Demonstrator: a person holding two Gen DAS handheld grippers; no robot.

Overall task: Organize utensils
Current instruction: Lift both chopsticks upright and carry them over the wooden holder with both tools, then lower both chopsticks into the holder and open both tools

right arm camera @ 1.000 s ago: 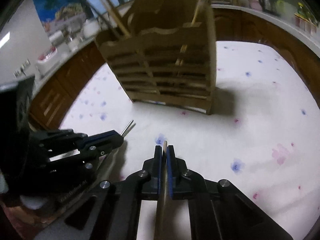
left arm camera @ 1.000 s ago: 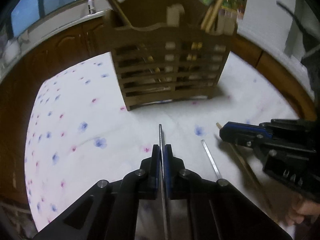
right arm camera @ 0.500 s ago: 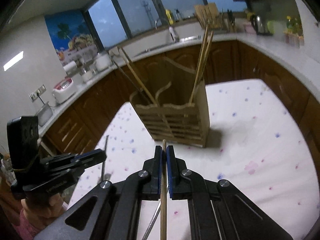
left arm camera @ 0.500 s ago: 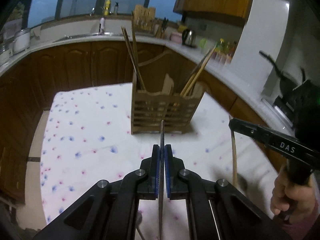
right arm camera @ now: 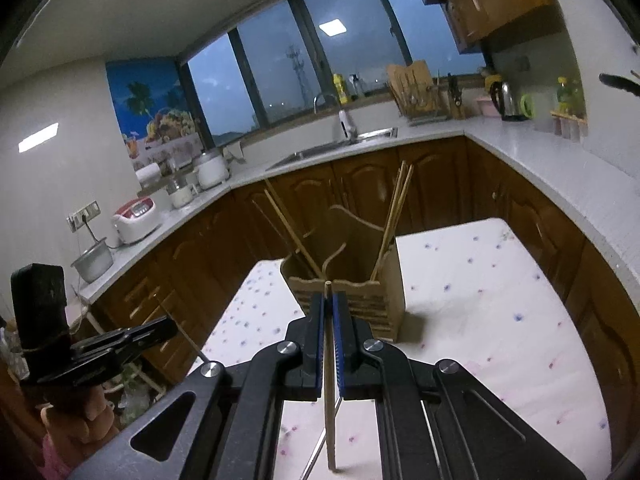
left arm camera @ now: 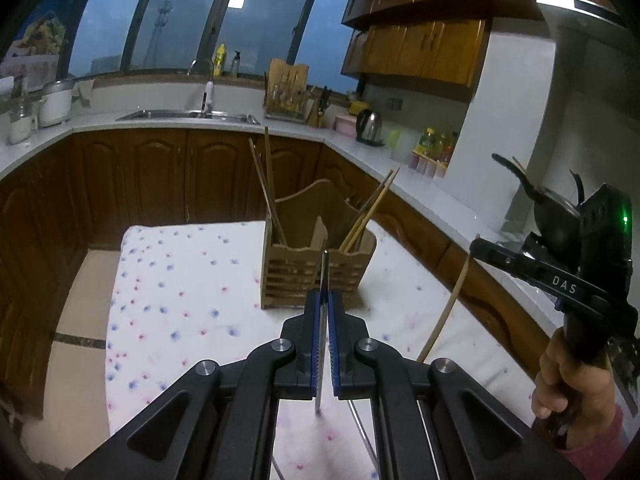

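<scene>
Chopstick (left arm camera: 447, 307) under "DAS"-marked right gripper (left arm camera: 476, 245)

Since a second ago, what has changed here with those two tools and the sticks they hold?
Both tools rose off the flowered table and backed away from the wooden holder, which now looks smaller and lower. The left tool lifted its metal chopstick; the right tool lifted its wooden chopstick. Both grips stayed shut, and the holder and its chopsticks stayed put.
</scene>
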